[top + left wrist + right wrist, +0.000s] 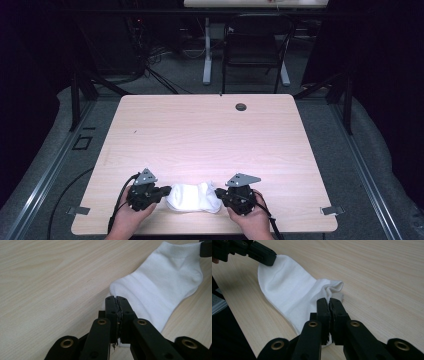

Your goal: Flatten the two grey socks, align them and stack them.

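Near the surface's [200, 130] front edge, left gripper [159, 192] and right gripper [220, 194] each clench an end of the white sock [192, 197].

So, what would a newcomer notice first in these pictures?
A white sock lies at the near edge of the wooden table, stretched between two hand-held grippers. The left gripper is shut on one end and the right gripper on the other.
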Motion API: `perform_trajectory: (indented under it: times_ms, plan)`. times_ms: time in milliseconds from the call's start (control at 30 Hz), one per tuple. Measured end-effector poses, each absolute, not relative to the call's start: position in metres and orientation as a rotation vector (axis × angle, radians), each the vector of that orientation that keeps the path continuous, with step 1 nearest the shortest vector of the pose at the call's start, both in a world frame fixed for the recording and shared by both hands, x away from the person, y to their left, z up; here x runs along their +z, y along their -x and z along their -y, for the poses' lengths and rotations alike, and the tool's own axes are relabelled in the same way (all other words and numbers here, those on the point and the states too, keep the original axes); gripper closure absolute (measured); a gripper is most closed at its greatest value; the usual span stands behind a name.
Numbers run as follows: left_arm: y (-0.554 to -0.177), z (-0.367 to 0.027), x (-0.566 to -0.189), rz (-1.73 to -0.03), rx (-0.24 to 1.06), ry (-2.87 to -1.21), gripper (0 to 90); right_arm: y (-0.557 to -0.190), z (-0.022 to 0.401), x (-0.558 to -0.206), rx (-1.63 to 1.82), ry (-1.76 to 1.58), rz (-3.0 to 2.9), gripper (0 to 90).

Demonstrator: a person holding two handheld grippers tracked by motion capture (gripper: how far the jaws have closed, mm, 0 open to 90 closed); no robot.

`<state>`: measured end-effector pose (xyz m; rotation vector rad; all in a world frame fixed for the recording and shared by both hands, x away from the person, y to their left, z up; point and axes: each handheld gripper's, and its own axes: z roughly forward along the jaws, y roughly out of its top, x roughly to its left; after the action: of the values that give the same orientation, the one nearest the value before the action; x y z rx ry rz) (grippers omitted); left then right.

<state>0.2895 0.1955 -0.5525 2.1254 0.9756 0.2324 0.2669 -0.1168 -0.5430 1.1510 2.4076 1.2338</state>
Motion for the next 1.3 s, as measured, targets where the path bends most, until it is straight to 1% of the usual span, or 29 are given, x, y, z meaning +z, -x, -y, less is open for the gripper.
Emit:
perform_trajectory:
  times_ms: [333, 1300]
  plan:
    - [-0.287, -0.196, -0.551, -0.974, 0.220, -2.120, 88.2, -0.265, 0.123, -0.540, 1.233, -1.167, -2.409, 87.0]
    - [-0.293, -0.193, -0.565, -0.999, 0.217, -2.155, 86.4, -0.274, 0.119, -0.557, 1.184, -1.201, -2.437, 86.8]
